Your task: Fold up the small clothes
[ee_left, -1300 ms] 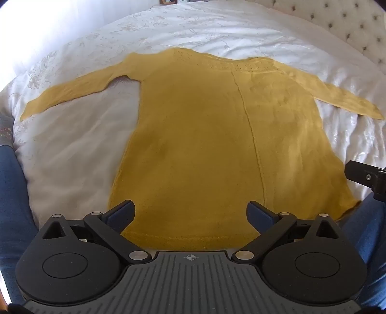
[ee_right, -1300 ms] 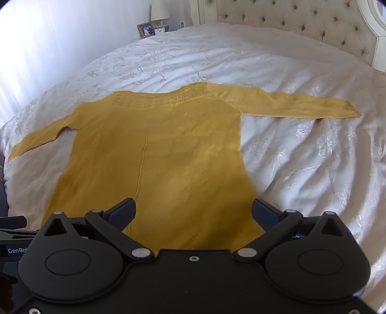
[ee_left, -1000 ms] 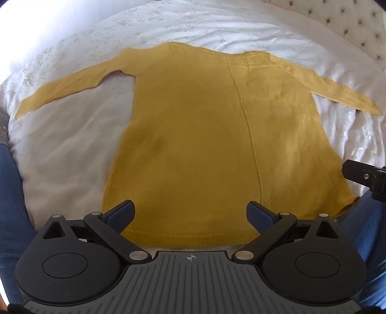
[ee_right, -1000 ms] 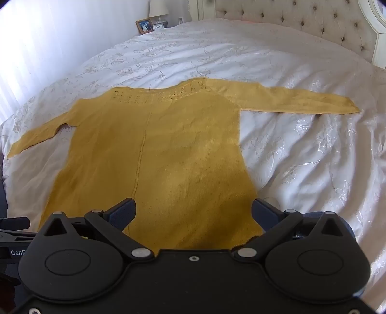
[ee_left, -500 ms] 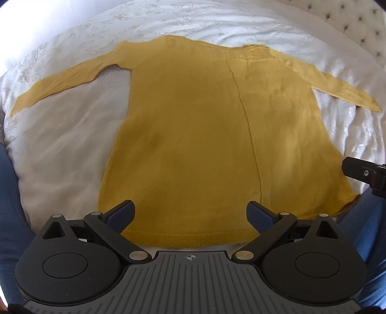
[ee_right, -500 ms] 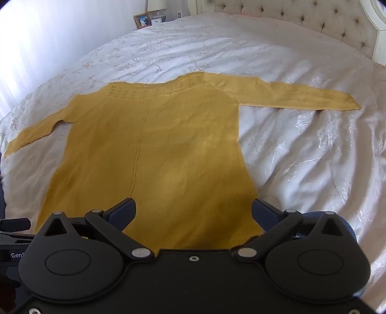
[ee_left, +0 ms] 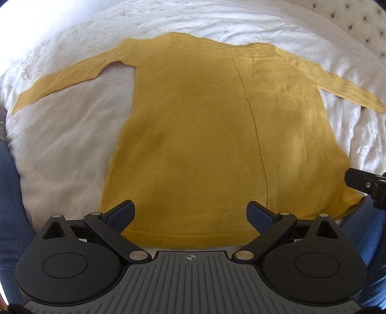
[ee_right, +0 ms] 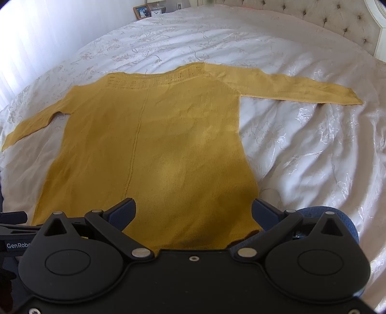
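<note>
White embroidered bedding covers the bed (ee_right: 301, 149), which fills both views and runs off every edge; its tufted headboard (ee_right: 320, 21) is cut off at the far right. Spread flat on it lies the mustard-yellow knitted sweater (ee_left: 205, 135), hem near, neckline far, both sleeves stretched out to the sides. A raised seam runs down its middle. In the left wrist view the tip of the right sleeve slips out of frame, and in the right wrist view the left sleeve's end fades into the left edge. Blue denim, a person's legs (ee_left: 12, 198), presses in at both near corners, mostly out of shot. The left gripper (ee_left: 191, 212) hangs over the hem with its fingers spread wide, holding nothing. The right gripper (ee_right: 193, 211) is over the near right part of the sweater, also wide open and empty; its body hides the hem beneath it, so whether the fingers touch the knit is hard to tell. A sliver of the right gripper pokes in at the right of the left wrist view. Far off, a framed picture (ee_right: 142, 10) sits beside the bed, too small to read.
</note>
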